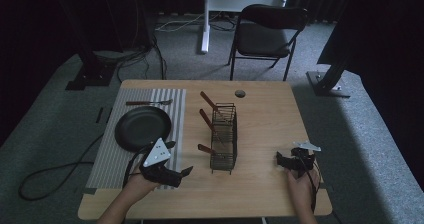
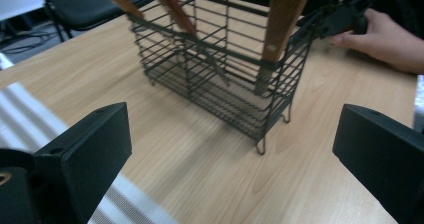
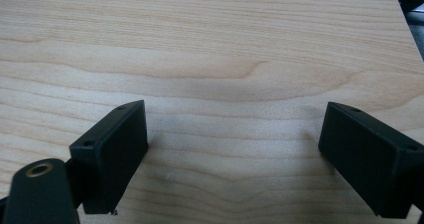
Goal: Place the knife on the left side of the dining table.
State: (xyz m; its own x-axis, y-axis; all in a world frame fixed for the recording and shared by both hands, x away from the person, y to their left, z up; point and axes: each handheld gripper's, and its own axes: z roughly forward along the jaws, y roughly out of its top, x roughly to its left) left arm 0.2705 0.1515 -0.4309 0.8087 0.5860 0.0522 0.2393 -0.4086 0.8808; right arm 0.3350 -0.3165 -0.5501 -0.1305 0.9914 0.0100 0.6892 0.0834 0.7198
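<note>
The left gripper (image 1: 167,171), fingers released, is sitting at lower centre-left facing the wire cutlery basket (image 1: 223,136) at mid-frame, probably to reach its wooden-handled utensils (image 1: 207,120), while the right gripper (image 1: 292,160), also released, is idling on the bare surface (image 1: 265,119) at lower right.

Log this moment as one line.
left gripper: open, facing wire basket | right gripper: open, over bare table | nothing held
</note>
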